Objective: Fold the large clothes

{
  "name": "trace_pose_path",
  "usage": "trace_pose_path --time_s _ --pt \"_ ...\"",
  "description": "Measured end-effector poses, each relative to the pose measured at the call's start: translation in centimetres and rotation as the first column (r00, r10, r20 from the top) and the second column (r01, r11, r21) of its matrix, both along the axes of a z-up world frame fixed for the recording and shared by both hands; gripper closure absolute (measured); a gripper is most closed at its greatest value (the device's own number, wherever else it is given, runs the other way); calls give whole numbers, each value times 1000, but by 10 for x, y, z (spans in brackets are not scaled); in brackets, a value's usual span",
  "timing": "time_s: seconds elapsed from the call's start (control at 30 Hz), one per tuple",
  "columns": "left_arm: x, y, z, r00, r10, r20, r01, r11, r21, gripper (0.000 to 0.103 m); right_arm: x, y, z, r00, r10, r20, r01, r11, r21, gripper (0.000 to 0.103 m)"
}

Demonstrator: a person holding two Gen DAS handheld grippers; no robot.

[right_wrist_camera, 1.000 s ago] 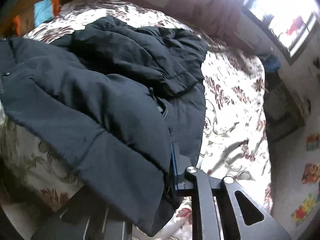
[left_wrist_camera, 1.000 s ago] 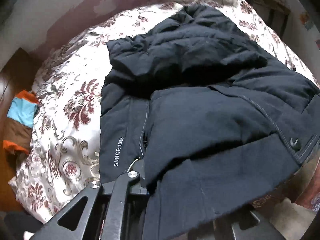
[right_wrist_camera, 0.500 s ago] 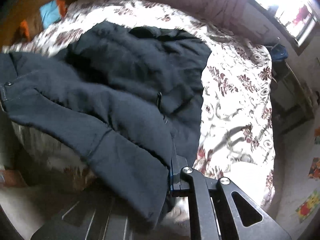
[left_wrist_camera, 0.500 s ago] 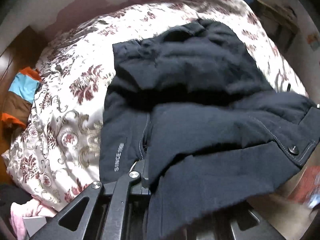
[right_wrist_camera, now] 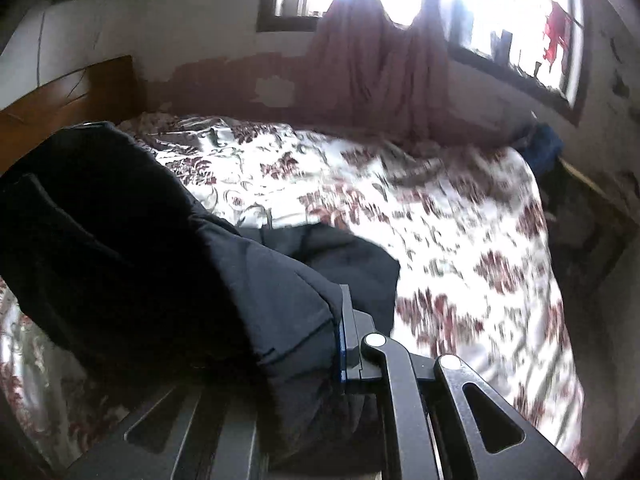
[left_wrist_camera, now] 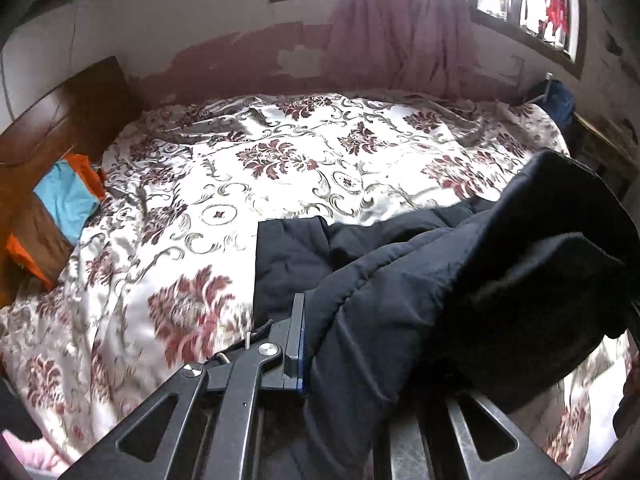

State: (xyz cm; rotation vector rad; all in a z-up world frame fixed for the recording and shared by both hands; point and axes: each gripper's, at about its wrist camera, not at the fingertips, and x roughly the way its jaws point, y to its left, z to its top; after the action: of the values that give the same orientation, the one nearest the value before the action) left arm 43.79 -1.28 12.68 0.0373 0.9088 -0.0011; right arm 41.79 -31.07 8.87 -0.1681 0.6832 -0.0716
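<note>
A large dark navy padded jacket [left_wrist_camera: 460, 280] is lifted off the floral bedspread [left_wrist_camera: 280, 168] and hangs bunched between both grippers. My left gripper [left_wrist_camera: 320, 344] is shut on the jacket's hem; only its left finger [left_wrist_camera: 298, 336] shows, the cloth hides the other. In the right wrist view the same jacket [right_wrist_camera: 160, 248] drapes to the left, with my right gripper [right_wrist_camera: 316, 344] shut on its edge beside the visible right finger [right_wrist_camera: 348, 340]. Part of the jacket still trails low over the bedspread [right_wrist_camera: 440, 240].
A wooden headboard [left_wrist_camera: 52, 120] stands at the left with a blue and orange cloth [left_wrist_camera: 64, 196] by it. Pink curtains [left_wrist_camera: 400, 32] and bright windows [right_wrist_camera: 516, 12] are behind the bed. A blue object [left_wrist_camera: 558, 100] and dark furniture [right_wrist_camera: 592, 248] sit at the right.
Both grippers have risen and tilted up with the jacket, pulling it off the bed and toward me. The jacket, spread flat before, now hangs bunched, baring most of the bedspread.
</note>
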Motion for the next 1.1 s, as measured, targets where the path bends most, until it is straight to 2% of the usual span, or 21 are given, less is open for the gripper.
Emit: trace_pose_path --time_s 0.23,0.3,0.37,0.5,0.73,0.87,0.93,1.03,1.1 --pt "97 0 -45 988 -101 -116 103 995 14 93 87 2 -35 998 -16 -68 15 1000 -14 96" --pt "120 -2 -63 980 -128 -154 130 991 4 93 107 -3 -47 994 -44 -100 48 998 37 95" --pt "139 -5 -80 971 -146 -189 146 989 -10 93 121 -6 -57 990 -64 -125 71 996 49 94" --pt "161 -11 -100 955 -161 -251 164 986 -10 91 138 -10 -79 983 -94 -159 100 994 33 93" --pt "181 -12 -107 934 -175 -312 166 985 -56 89 139 -16 -90 979 -128 -160 142 987 78 90" --pt "184 -1 -100 936 -171 -307 148 984 -98 82 139 -22 -92 979 -130 -155 145 985 92 80" --pt "189 7 -97 938 -156 -308 117 983 -141 79 139 -27 -91 978 -141 -154 158 982 100 65" --pt "197 17 -97 934 -147 -325 78 973 -216 79 139 -34 -88 976 -162 -146 178 978 106 53" --pt "197 16 -96 936 -154 -316 89 973 -212 79 138 -38 -86 975 -173 -141 190 975 118 48"
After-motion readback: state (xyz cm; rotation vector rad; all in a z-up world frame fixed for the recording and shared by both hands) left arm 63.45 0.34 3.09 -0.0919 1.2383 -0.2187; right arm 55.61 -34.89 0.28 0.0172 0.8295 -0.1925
